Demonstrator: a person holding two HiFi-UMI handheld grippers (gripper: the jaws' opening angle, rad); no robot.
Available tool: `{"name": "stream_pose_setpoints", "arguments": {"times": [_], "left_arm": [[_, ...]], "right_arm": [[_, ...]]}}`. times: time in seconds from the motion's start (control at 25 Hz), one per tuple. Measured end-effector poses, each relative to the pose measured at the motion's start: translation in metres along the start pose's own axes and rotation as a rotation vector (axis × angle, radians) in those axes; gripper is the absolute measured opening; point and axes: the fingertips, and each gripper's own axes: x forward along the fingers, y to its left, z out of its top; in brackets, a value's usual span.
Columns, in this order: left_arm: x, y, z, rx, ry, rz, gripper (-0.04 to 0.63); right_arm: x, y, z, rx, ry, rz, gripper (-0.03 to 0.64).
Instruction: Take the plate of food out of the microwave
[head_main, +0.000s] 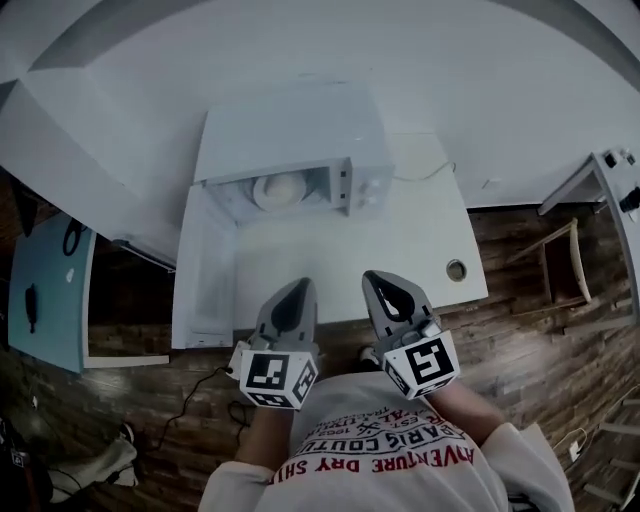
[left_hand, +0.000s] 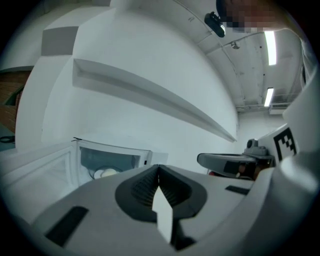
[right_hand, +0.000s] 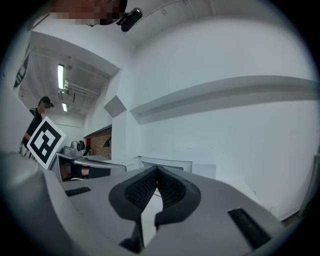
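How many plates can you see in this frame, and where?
1. The plate sits inside the open microwave at the back of the white table. The microwave's top hides much of its cavity, so another plate could be out of sight.

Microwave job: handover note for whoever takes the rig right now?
Left hand-held gripper: shut, empty.
Right hand-held gripper: shut, empty.
Both hover at the near edge of the table, short of the microwave.
The door is open; the plate of food sits inside.
Done: door open.
Left: open the jaws, reach in, grip the plate, bring it out.
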Motion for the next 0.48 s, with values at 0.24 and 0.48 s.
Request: {"name": "stream_pose_setpoints", "arguments": {"times": [0.24,0.48], "left_arm": [[0.049,0.006,-0.008,-0.067,0.025,0.095,0.006],[0.065,0.029,-0.010,-0.094,0.051,0.176,0.006]], "right_arm": [[0.028,-0.044,-0.007,0.009,0.032,0.085,0.011],[0.070,-0.055,-0.023,0.048,0.074,0.166,0.011]]}}
